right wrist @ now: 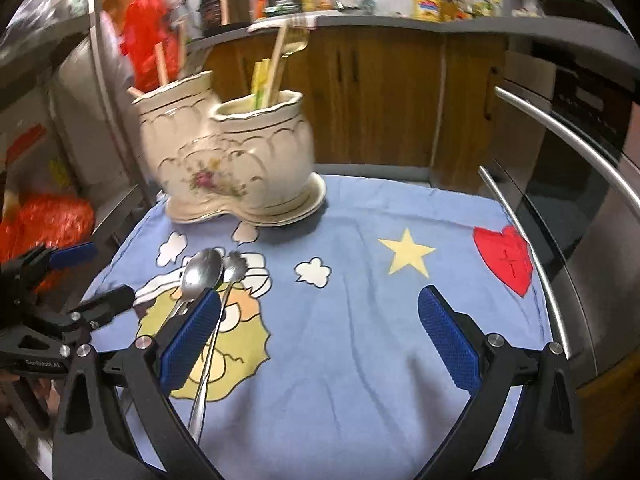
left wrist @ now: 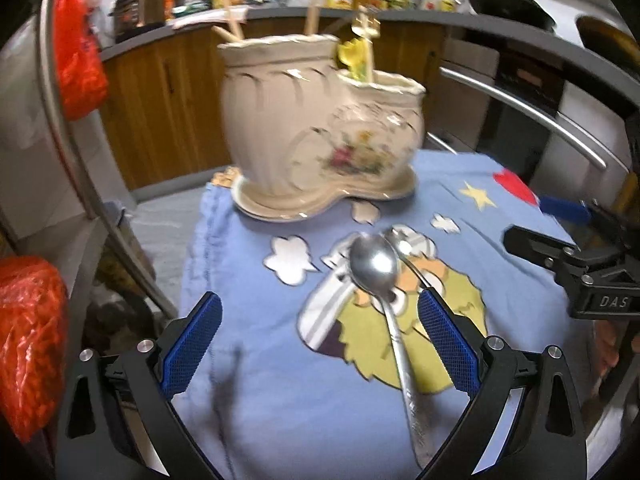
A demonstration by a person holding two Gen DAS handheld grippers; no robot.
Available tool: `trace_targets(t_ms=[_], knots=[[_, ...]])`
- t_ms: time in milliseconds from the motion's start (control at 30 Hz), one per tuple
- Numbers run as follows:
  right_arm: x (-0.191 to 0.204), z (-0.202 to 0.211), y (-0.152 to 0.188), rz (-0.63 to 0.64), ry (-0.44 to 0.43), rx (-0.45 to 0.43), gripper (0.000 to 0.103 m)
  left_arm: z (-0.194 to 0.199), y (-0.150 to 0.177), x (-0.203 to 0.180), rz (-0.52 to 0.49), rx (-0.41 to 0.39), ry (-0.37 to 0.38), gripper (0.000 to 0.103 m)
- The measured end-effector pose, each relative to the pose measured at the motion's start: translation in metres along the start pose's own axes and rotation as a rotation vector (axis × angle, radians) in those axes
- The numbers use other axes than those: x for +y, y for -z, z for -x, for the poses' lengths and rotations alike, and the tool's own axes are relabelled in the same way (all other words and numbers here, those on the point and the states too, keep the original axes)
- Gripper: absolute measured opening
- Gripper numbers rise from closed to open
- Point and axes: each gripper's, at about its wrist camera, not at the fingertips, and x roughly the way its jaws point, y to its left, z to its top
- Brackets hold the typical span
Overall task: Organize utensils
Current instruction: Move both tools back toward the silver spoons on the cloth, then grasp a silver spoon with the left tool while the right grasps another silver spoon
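A steel spoon lies on the blue cartoon cloth, bowl toward the holder, handle toward me. A second steel utensil with a toothed head lies just right of it. Both show in the right wrist view, the spoon and the second utensil. A cream ceramic double utensil holder stands at the cloth's far edge with chopsticks and a gold fork inside; it also shows in the right wrist view. My left gripper is open, the spoon handle between its fingers. My right gripper is open and empty over the cloth.
Red plastic bags hang at the left by a metal frame. Steel appliance handles run along the right edge of the table. Wooden cabinets and a cluttered counter stand behind. The right gripper shows at the right in the left wrist view.
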Motion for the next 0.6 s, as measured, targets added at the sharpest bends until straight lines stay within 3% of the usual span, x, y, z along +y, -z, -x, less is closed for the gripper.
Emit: trace_targets(t_ms=[100,167,200,267,300,433,600], knots=[[0.005,-0.002,0.002,0.033,-0.011,0.014,0.094,-0.003,0.003,-0.010,-0.032,0.033,0.042,0.095],[0.007,-0.005,0.003,0.042,-0.020,0.034,0.085,-0.005,0.004,-0.015,-0.057,0.044,0.061,0.091],[0.007,-0.007,0.003,0.043,-0.034,0.046,0.083,-0.007,0.005,-0.017,-0.062,0.057,0.078,0.084],[0.006,-0.008,0.003,0.037,-0.052,0.059,0.068,-0.013,0.005,-0.018,-0.054,0.081,0.111,0.071],[0.004,-0.010,0.003,0.024,-0.066,0.073,0.065,-0.017,0.006,-0.019,-0.052,0.095,0.118,0.064],[-0.002,-0.016,0.004,-0.033,-0.103,0.110,0.048,-0.026,0.006,-0.028,-0.072,0.115,0.112,0.047],[0.005,-0.020,0.006,-0.022,-0.125,0.127,0.041,-0.035,0.006,-0.042,-0.121,0.129,0.086,0.029]])
